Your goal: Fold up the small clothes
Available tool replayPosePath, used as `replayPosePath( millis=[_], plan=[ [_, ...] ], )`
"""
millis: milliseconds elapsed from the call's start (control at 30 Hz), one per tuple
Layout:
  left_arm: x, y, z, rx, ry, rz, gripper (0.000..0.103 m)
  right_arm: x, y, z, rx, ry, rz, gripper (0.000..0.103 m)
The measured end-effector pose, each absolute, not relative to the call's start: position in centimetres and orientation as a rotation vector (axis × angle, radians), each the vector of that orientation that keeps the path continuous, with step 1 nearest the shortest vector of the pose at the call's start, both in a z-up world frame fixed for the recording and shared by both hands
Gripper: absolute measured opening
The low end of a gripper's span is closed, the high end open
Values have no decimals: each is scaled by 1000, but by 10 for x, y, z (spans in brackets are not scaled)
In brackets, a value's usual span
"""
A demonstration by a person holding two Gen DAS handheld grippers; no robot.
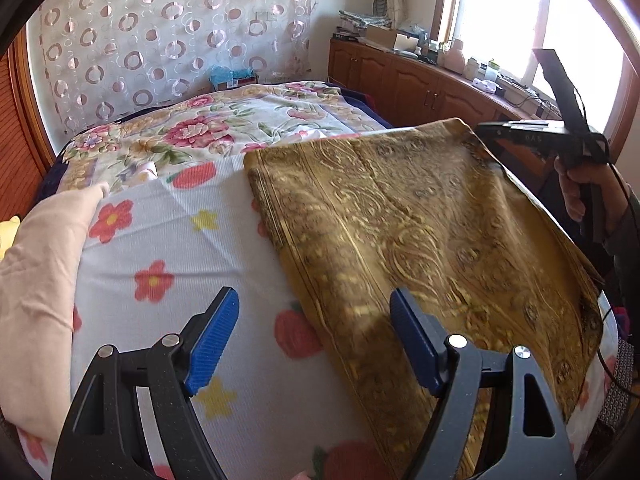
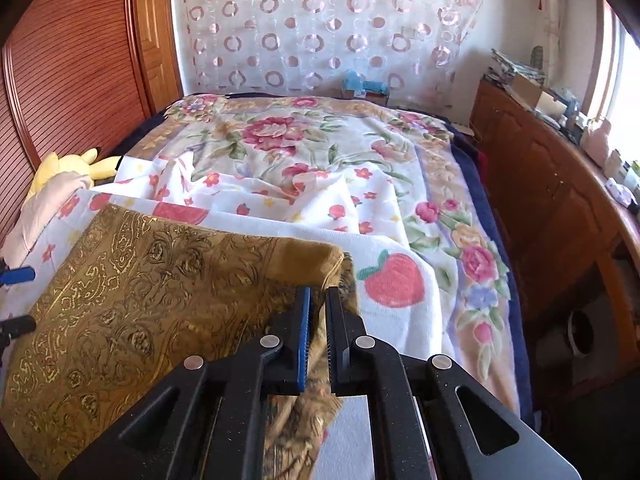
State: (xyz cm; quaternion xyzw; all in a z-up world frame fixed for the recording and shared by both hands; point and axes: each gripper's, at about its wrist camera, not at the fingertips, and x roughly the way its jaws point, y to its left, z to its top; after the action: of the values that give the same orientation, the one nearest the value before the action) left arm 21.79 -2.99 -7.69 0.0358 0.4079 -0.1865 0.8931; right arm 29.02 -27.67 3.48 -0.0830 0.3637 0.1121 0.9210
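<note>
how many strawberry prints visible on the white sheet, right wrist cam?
5 clear: a big one right of the gold cloth, a cut-off one behind it, three small ones further back. The cloth may hide more.

Gold paisley cloth (image 1: 420,232), white strawberry-and-flower towel (image 1: 192,264), floral bedspread (image 2: 304,136), blue-padded grippers

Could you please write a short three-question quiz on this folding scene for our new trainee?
1. True or false: the right claw is shut on the golden patterned cloth.
2. Which claw is open: A left, B right?
3. What fruit is printed on the white blanket beside the cloth?

Key: 1 true; 2 A, the left claw hovers open over the cloth edge; 3 strawberry.
</note>
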Motion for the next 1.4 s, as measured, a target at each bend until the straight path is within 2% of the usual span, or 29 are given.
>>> replayPosePath(
  millis=[67, 100, 167, 600, 867, 933, 967, 1000, 1167, 1400],
  plan=[
    [205, -29, -78, 70, 848, -394, 79, 276, -278, 42, -172, 728, 225, 13],
    [198, -30, -78, 70, 849, -397, 79, 266, -279, 45, -171, 719, 231, 21],
    [184, -29, -78, 67, 846, -402, 79, 242, -279, 48, -174, 710, 242, 30],
    [120, -37, -90, 73, 850, -419, 79, 96, -264, 19, -159, 726, 359, 31],
    [91, -36, -86, 76, 818, -397, 79, 67, -267, -5, -185, 770, 333, 31],
    [86, -35, -85, 78, 810, -389, 79, 61, -266, -9, -192, 769, 345, 31],
    [83, -36, -84, 80, 806, -385, 79, 57, -267, -10, -190, 760, 367, 17],
    [82, -35, -83, 80, 803, -384, 79, 53, -268, -9, -188, 750, 386, 9],
    [80, -33, -82, 77, 809, -390, 79, 33, -294, 4, -155, 677, 351, 6],
    [80, -32, -87, 80, 819, -391, 79, 28, -306, -6, -122, 699, 331, 6]
  ],
)
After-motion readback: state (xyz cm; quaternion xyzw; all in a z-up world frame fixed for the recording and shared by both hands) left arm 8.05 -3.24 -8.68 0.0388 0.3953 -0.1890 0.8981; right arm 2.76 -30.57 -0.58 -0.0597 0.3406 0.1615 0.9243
